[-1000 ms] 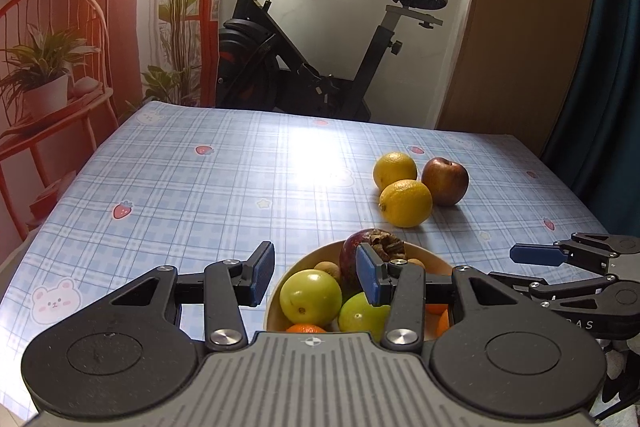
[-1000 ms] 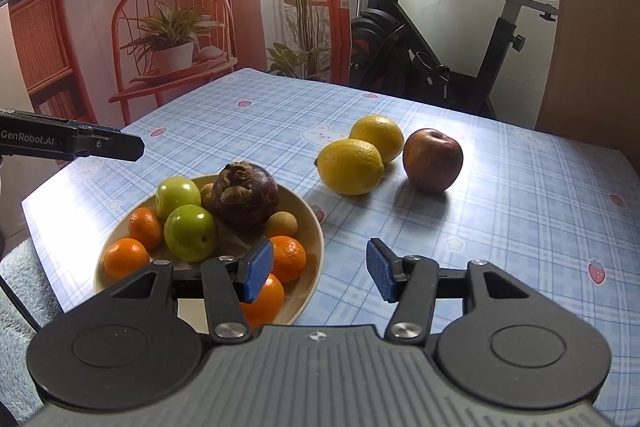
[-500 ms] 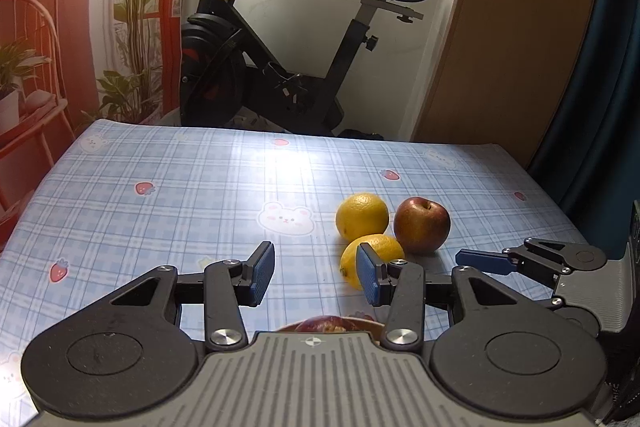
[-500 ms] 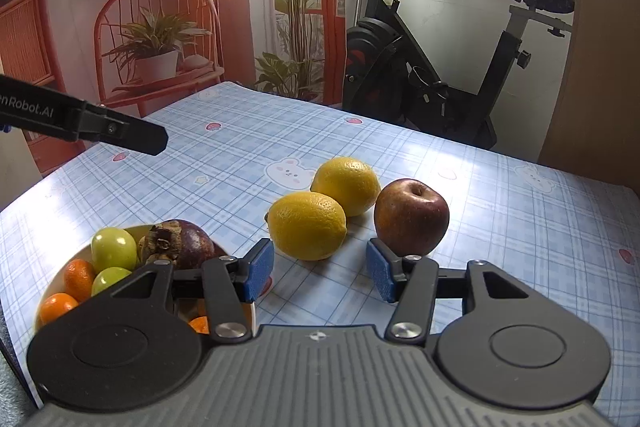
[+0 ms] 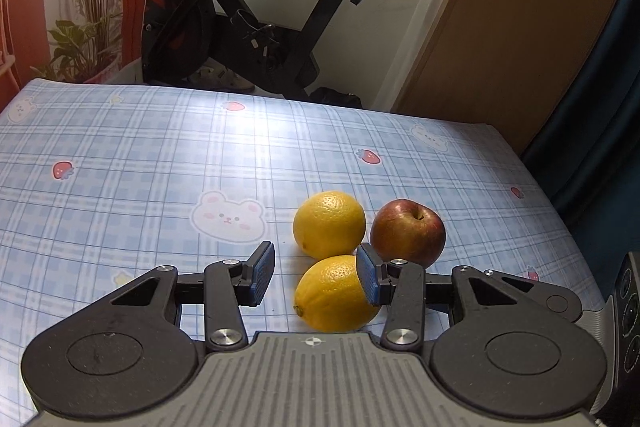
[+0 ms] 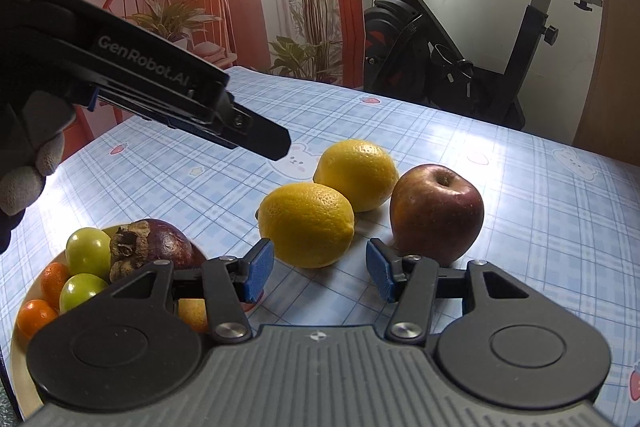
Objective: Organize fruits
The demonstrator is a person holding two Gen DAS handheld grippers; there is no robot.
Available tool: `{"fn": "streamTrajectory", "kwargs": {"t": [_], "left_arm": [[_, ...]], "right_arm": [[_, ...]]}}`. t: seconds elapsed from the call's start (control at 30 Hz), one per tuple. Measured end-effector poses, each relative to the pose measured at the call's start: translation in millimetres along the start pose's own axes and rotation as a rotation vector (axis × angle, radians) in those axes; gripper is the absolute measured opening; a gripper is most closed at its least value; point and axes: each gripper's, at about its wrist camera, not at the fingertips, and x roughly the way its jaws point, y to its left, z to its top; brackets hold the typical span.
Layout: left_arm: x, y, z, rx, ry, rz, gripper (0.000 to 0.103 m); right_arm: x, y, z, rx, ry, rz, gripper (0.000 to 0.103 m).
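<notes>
Fruits lie low in the middle of both views: two lemons, the near lemon (image 5: 334, 293) and the far lemon (image 5: 329, 223), touch each other on the checked surface (image 5: 140, 163), with a red apple (image 5: 408, 231) just beside them. The left tongs (image 5: 316, 275) are spread with the near lemon between the pads, its right pad at the peel. The right tongs (image 6: 318, 269) are spread and hold nothing, and a plate (image 6: 18, 359) of small fruits sits at lower left.

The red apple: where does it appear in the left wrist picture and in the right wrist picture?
Left wrist: the red apple sits right of centre, beside both lemons.
Right wrist: the apple sits right of centre, just beyond the blue pads.
Shared landmark: the exercise bike behind the table.
</notes>
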Motion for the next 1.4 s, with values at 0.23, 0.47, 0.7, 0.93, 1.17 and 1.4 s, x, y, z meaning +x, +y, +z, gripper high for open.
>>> {"fn": "streamTrajectory", "kwargs": {"t": [0.23, 0.47, 0.7, 0.93, 1.17, 1.4], "left_arm": [[17.4, 1.9, 1.7, 0.000, 0.039, -0.044, 0.048], [30.0, 8.8, 1.3, -0.013, 0.068, -0.089, 0.049], [40.2, 14.2, 0.2, -0.055, 0.096, -0.151, 0.052], [43.6, 19.5, 0.1, -0.080, 0.112, -0.175, 0.052], [20.5, 12.9, 1.1, -0.050, 0.097, -0.174, 0.051], [-16.7, -1.0, -5.8, -0.010, 0.067, -0.177, 0.051]], "right_arm": [[12.9, -3.7, 1.0, 0.000, 0.017, 0.027, 0.059], [23.5, -4.2, 2.0, -0.004, 0.033, 0.048, 0.059], [29.4, -9.4, -0.8, 0.024, 0.030, 0.063, 0.062], [29.9, -6.9, 1.5, 0.024, 0.031, 0.058, 0.061], [14.2, 1.2, 4.0, 0.030, 0.006, 0.066, 0.060], [-20.4, 22.5, 6.4, 0.005, -0.018, 0.062, 0.060]]}}
